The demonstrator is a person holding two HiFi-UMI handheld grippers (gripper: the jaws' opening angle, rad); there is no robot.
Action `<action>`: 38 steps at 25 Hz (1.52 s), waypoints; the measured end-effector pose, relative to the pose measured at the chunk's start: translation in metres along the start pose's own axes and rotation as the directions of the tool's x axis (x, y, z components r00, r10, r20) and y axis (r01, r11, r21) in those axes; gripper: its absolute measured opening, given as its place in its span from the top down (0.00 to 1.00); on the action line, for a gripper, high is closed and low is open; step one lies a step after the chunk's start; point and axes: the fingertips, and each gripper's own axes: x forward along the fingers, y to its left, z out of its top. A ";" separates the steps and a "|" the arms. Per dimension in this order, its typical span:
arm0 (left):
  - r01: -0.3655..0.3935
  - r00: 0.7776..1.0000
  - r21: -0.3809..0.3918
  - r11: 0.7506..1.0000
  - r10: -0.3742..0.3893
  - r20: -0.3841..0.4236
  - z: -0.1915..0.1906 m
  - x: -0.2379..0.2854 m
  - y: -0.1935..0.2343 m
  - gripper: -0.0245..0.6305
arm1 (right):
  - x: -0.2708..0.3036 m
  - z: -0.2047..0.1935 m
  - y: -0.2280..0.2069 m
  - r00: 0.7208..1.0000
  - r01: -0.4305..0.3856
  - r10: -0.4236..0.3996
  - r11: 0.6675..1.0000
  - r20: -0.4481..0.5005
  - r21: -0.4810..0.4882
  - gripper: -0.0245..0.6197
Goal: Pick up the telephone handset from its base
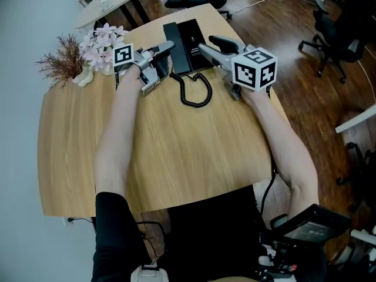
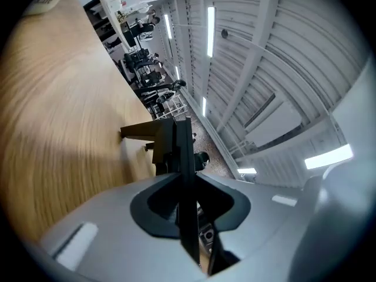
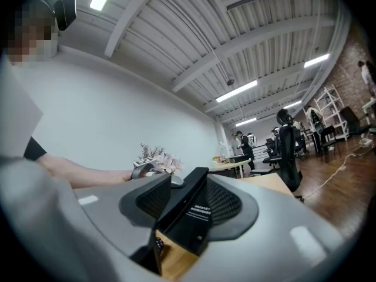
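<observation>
A black telephone base (image 1: pixel 195 35) lies at the table's far side, and its handset (image 1: pixel 174 54) rests along its left edge. A coiled cord (image 1: pixel 197 93) loops toward me. My left gripper (image 1: pixel 166 54) comes in from the left, turned on its side and shut on the handset. In the left gripper view the handset (image 2: pixel 182 148) is a thin black slab pinched between the jaws (image 2: pixel 189 184). My right gripper (image 1: pixel 208 44) reaches the base's right edge. In the right gripper view the base (image 3: pixel 200 213) fills the gap between the jaws (image 3: pixel 191 195), which are shut on it.
A pot of pale flowers (image 1: pixel 103 43) and a dried brown sprig (image 1: pixel 61 62) stand at the table's (image 1: pixel 176 157) far left corner, close to the left gripper. Office chairs (image 1: pixel 335 40) stand on the wooden floor to the right. Another desk (image 1: pixel 111 2) lies beyond.
</observation>
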 end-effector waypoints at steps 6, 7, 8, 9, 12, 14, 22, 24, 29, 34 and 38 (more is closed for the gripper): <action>0.126 0.987 -0.041 0.991 -0.121 0.109 0.002 -0.009 -0.019 0.85 | -0.002 0.001 0.001 1.000 -0.008 0.008 1.000 0.001 -0.002 0.67; 0.147 0.983 -0.036 0.988 -0.142 0.120 0.001 -0.011 -0.026 0.85 | -0.003 0.001 0.001 1.000 -0.007 0.007 1.000 0.002 -0.002 0.67; 0.169 0.978 -0.030 0.985 -0.164 0.126 -0.003 -0.012 -0.034 0.85 | -0.004 0.000 0.001 1.000 -0.006 0.006 1.000 0.003 -0.002 0.67; 0.194 0.973 -0.020 0.981 -0.190 0.129 -0.008 -0.012 -0.043 0.85 | -0.005 0.000 0.000 1.000 -0.004 0.004 1.000 0.004 -0.003 0.67; 0.260 0.956 0.033 0.965 -0.262 0.134 -0.015 -0.021 -0.070 0.85 | 0.003 0.001 -0.002 0.999 -0.024 0.025 1.000 0.029 -0.014 0.67; 0.278 0.947 0.092 0.956 -0.289 0.142 -0.011 -0.035 -0.088 0.85 | 0.016 0.009 0.003 0.996 -0.059 0.061 0.998 0.062 -0.023 0.67; 0.397 0.905 0.128 0.909 -0.411 0.112 -0.059 -0.029 -0.142 0.85 | -0.008 0.021 0.006 0.996 0.003 -0.002 1.000 0.085 -0.010 0.73; 0.406 0.902 0.131 0.904 -0.420 0.103 -0.070 -0.030 -0.149 0.85 | -0.013 0.024 0.010 0.996 -0.002 0.003 1.000 0.088 -0.019 0.73; 0.455 0.878 0.158 0.876 -0.471 0.082 -0.090 -0.044 -0.177 0.85 | -0.016 0.027 0.015 0.996 -0.001 0.003 1.000 0.089 -0.026 0.75; 0.521 0.838 0.221 0.824 -0.544 0.052 -0.098 -0.060 -0.194 0.85 | -0.006 0.024 0.009 0.996 0.000 0.004 0.999 0.089 -0.050 0.80; 0.570 0.806 0.216 0.793 -0.590 0.042 -0.115 -0.068 -0.202 0.85 | -0.015 0.022 0.005 0.995 0.021 -0.015 0.998 0.102 -0.058 0.90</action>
